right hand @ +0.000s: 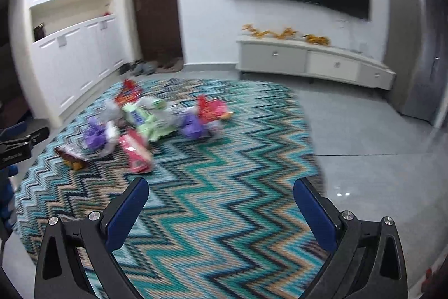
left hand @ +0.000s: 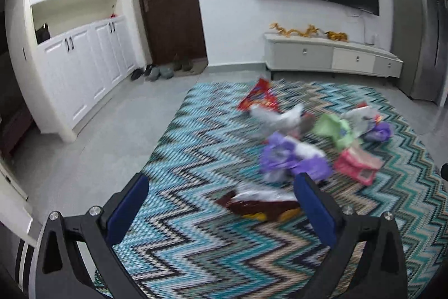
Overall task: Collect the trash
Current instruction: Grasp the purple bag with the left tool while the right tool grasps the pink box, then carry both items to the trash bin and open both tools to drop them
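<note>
**Blue pads spread over rug, wrappers not yet touched**

Blue-padded fingers point(left hand: 127, 210) of the left hand-held gripper point(left hand: 221, 210) sit nearest the lens, spread wide with nothing between them. Right hand-held gripper point(right hand: 221, 210) is likewise wide and empty. Both hover above the zigzag rug point(left hand: 196, 243).

Landmark: the rug. All trash lies on it, in one loose cluster toward its far half, none on the grey floor point(right hand: 364, 131) beside it.

Nearest the left hand-held gripper: dark maroon wrapper point(left hand: 260, 205) with a yellow edge, lying flat, just ahead of the right-side finger. Behind it, purple wrappers point(left hand: 291, 159), crumpled. Beside those, pink packet point(left hand: 357, 164). Further back on the rug: green wrapper point(left hand: 334, 131), white crumpled piece point(left hand: 277, 116), red snack bag point(left hand: 259, 98) at the far edge of the cluster. Frames are motion-blurred; print on the wrappers is unreadable.

Handling judgement: thin film and foil, very light, soft, probably slick; no breakage risk. Flat pieces may resist pinching against the rug pile. Best hold is a raised crease or puckered edge, e.g. the maroon wrapper's lifted silvery top. A light pinch should do; crumpled pieces can be taken anywhere on the bulk.

No bin or bag is visible in either view.
</note>
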`<state>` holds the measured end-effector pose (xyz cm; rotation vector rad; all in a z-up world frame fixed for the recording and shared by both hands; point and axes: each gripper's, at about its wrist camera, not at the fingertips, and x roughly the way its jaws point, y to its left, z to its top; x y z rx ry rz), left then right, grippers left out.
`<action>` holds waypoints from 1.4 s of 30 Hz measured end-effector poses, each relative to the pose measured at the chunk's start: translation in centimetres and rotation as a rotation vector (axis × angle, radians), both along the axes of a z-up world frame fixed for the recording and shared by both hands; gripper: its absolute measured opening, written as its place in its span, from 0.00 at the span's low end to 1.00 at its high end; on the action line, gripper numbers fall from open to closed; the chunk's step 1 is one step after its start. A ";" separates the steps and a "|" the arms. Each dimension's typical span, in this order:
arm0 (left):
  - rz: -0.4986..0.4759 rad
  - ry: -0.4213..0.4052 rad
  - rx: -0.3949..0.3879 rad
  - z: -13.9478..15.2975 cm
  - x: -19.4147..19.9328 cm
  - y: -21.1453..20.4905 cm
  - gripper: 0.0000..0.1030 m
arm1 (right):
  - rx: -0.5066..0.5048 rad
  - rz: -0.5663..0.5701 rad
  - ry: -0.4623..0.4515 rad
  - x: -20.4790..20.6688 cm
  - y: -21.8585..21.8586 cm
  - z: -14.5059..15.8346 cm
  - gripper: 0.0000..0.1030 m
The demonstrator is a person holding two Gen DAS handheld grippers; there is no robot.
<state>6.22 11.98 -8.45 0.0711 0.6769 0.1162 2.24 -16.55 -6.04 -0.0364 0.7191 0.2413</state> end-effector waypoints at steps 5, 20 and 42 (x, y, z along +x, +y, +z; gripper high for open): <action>-0.061 0.033 -0.062 -0.9 1.0 0.7 0.96 | 0.031 0.111 0.046 2.5 2.8 -1.0 0.91; -0.230 0.210 -0.233 -4.2 10.2 -1.6 0.70 | 0.081 0.317 0.209 10.2 8.3 -5.6 0.56; -0.253 0.107 -0.166 0.6 5.4 -6.3 0.36 | 0.230 0.208 0.073 1.5 -2.3 -1.5 0.14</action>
